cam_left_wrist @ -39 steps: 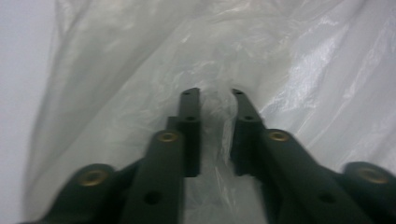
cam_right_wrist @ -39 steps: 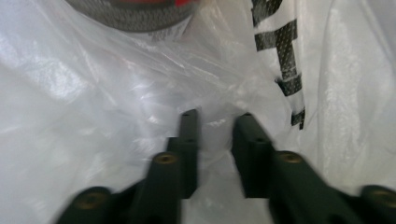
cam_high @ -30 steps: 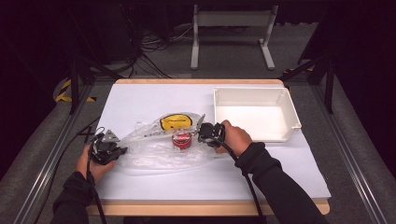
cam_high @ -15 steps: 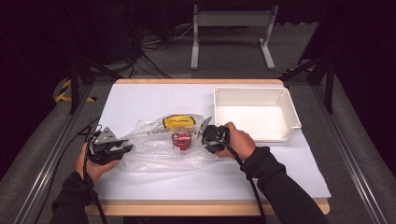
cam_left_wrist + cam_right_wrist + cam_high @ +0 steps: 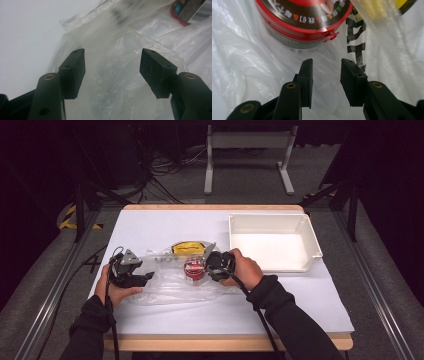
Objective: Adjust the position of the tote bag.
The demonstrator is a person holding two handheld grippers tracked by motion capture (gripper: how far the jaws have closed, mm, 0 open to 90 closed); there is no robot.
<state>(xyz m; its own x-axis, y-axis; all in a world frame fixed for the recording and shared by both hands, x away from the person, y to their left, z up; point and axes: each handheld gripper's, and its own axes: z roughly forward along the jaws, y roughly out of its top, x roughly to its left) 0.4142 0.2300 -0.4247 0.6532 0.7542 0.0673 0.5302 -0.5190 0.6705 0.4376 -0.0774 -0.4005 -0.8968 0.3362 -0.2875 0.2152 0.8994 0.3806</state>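
A crumpled clear plastic bag [image 5: 170, 287] lies on the white table. In it are a red-rimmed can [image 5: 193, 268] and, behind that, a yellow item [image 5: 186, 248]. My left gripper [image 5: 145, 279] is at the bag's left end. Its jaws have just been opening and stand wide in the left gripper view [image 5: 112, 67], with bag film [image 5: 120, 87] beyond them and the pads pressing nothing. My right gripper [image 5: 207, 267] points at the can from the right. Its jaws [image 5: 326, 75] have also just opened and stand apart over the film [image 5: 242, 62], just short of the can [image 5: 304, 22].
A white empty tray [image 5: 272, 217] stands at the table's back right, close behind the right hand. Bare table top [image 5: 165, 225] lies behind the bag and along the front edge. Metal rails run along both sides of the table.
Both grippers were shut a second ago and now stand open, the left much wider. The left hand has shifted slightly up and rightward at the bag's end. The right hand stayed put.
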